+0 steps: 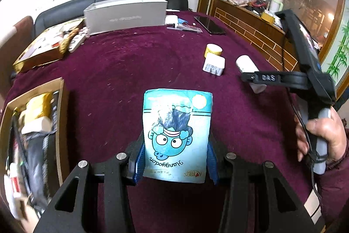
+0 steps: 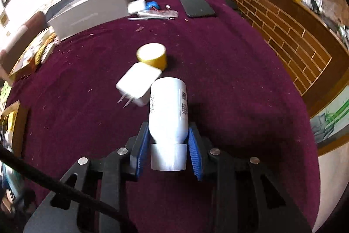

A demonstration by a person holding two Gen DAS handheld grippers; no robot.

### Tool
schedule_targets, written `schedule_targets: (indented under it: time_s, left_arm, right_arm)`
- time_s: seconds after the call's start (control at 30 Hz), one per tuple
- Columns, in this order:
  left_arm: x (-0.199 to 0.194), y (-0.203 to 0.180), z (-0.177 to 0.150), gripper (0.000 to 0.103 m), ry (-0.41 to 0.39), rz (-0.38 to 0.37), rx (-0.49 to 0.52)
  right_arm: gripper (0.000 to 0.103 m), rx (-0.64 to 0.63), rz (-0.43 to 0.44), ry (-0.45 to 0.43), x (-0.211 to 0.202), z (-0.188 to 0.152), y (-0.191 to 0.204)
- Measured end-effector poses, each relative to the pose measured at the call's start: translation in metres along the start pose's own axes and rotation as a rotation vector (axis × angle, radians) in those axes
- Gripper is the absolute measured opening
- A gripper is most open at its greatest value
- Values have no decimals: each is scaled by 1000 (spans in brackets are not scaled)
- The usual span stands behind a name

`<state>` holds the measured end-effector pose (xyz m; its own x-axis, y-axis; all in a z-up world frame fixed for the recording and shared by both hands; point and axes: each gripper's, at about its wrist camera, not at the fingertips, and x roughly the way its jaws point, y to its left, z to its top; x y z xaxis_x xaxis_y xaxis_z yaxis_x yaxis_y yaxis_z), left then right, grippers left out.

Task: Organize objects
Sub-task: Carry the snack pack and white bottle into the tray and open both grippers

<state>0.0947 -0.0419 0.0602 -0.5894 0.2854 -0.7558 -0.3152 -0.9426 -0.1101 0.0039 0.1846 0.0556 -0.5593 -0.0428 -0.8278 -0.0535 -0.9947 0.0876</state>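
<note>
Progress: task is being judged as partway; two items are being held clear of the tablecloth [image 2: 229, 84], two are being left on it
Left gripper [image 1: 175, 158]: blue pads are being pressed against the sides of a light blue cartoon-printed tissue pack [image 1: 177, 134]; the pack is being held upright between the jaws, above the maroon cloth
Right gripper [image 2: 169, 152]: jaws are being kept narrow on a white plastic bottle [image 2: 168, 110]; it is being gripped near its shoulder, ribbed cap [image 2: 169, 157] toward the camera, base pointing away
Right hand [image 1: 325, 134]: seen in the left view, wrapped round the grey handle; the bottle is being partly hidden there by the tool
Items remaining: a yellow jar with pale lid [image 2: 152, 56] and a white wall charger [image 2: 138, 85] are lying just beside each other mid-table; whether they are touching cannot be told
Likely destination: an open cardboard box [image 1: 62, 102] at the table's left edge is already being filled with a gold packet and other goods; this is a judgement only
Left undone: neither held item is being set down anywhere yet; jar and charger are waiting
Background: a grey carton [image 1: 126, 14] and a dark phone [image 1: 209, 24] are lying at the far side
</note>
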Motion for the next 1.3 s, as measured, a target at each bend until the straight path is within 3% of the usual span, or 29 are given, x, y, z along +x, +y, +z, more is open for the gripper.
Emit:
schedule_targets:
  time_s: [0.53,1.0,1.3]
  left_arm:
    - [-85,76,-52,41,-110,147,-170]
    - [-101,129,-86,41,-138,214,-267]
    - [-93,163,-103,41,-117,236,-316]
  right_arm:
    - [32,-308,92,-125,-75,-61,135]
    - [32,-479,126,-176,-99,-94,221]
    - [32,-565,143,-159,-91,-106,270]
